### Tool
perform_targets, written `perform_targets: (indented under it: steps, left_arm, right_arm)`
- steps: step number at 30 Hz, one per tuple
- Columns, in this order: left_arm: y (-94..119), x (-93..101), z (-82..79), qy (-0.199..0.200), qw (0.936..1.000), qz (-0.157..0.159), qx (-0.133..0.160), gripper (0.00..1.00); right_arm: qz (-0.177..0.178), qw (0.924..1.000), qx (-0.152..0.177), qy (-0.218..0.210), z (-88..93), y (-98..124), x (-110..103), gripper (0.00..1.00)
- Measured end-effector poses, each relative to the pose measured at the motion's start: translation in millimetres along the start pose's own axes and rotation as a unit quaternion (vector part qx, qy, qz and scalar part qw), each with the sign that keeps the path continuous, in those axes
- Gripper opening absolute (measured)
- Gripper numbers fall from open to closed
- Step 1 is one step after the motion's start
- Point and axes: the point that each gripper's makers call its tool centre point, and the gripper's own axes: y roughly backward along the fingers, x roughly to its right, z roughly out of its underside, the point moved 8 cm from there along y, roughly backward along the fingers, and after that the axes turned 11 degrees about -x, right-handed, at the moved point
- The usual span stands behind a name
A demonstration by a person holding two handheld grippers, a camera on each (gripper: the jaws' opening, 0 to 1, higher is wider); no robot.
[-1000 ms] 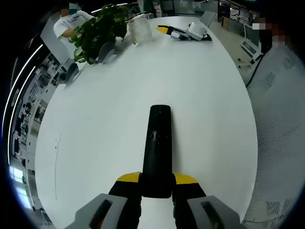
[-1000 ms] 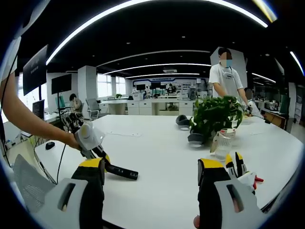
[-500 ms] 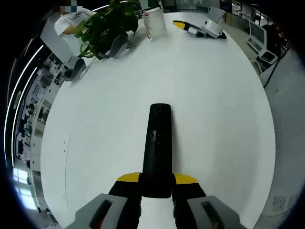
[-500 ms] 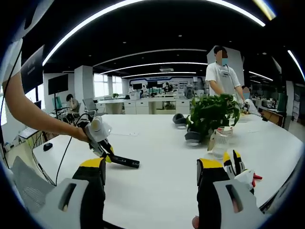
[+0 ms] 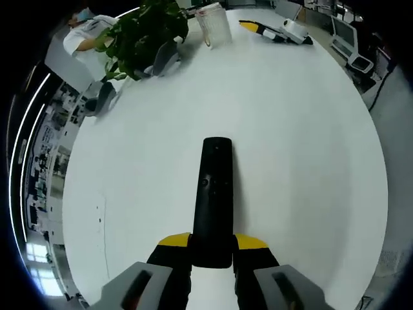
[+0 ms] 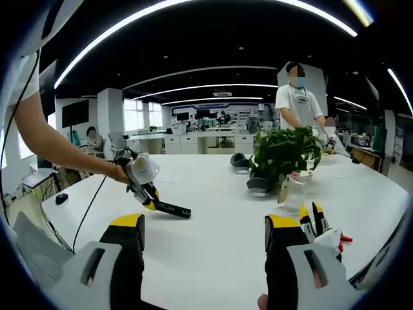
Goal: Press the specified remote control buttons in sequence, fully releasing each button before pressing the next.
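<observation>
A long black remote (image 5: 214,194) points straight away from me over the white table (image 5: 303,148), its near end clamped between the yellow-tipped jaws of my left gripper (image 5: 213,240). In the right gripper view the same remote (image 6: 173,209) sticks out of the left gripper (image 6: 153,201), held by a person's bare arm (image 6: 58,152) a little above the table. My right gripper (image 6: 205,226) stands open at the near table edge, nothing between its fingers (image 6: 126,226).
A potted plant (image 6: 284,152) and a clear pitcher (image 6: 293,194) stand at the right. Beside my right jaw a spare yellow-and-white gripper (image 6: 322,229) lies flat on the table. A person (image 6: 297,103) stands behind the plant. Grey rounded items (image 5: 164,61) sit by the plant (image 5: 139,35).
In the right gripper view the left gripper has carried the remote up and to the right, farther over the table. The left view has shifted with the hand; the grip on the remote is unchanged.
</observation>
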Motion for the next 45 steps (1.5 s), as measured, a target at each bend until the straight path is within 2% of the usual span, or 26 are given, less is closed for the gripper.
perform_targets:
  steps: [9, 20, 26, 30, 34, 41, 45]
  left_arm:
    - [-13.7, -23.6, -1.4, -0.001, 0.9999, 0.001, -0.012, 0.23]
    - [-31.3, -55.2, -4.2, -0.009, 0.9990, -0.003, -0.044, 0.24]
    - [-41.9, -56.0, -5.7, -0.022, 0.9977, -0.017, -0.062, 0.24]
    - [-43.8, -54.9, -6.2, -0.037, 0.9976, -0.019, -0.055, 0.24]
    - [-43.5, -55.5, -3.5, -0.017, 0.9987, -0.016, -0.045, 0.24]
    - [-40.1, -57.5, 1.6, 0.014, 0.9991, -0.035, -0.021, 0.37]
    - [-37.7, -57.7, 5.8, 0.075, 0.9969, -0.022, -0.007, 0.55]
  right_arm:
    - [0.010, 0.9999, -0.005, -0.002, 0.7, -0.6, 2.0, 0.77]
    - [0.007, 0.9999, -0.015, -0.001, 1.7, -3.1, 1.5, 0.76]
    - [0.005, 0.9997, -0.024, 0.004, 2.8, -5.3, 0.3, 0.77]
    - [0.004, 0.9998, -0.022, 0.001, 2.3, -4.9, 0.9, 0.77]
    - [0.001, 0.9998, -0.019, 0.001, 1.9, -4.5, 0.3, 0.77]
    - [0.002, 0.9999, -0.011, -0.001, 1.1, -2.7, 0.9, 0.77]
    - [0.000, 1.0000, -0.006, -0.004, 0.5, -1.7, 1.2, 0.77]
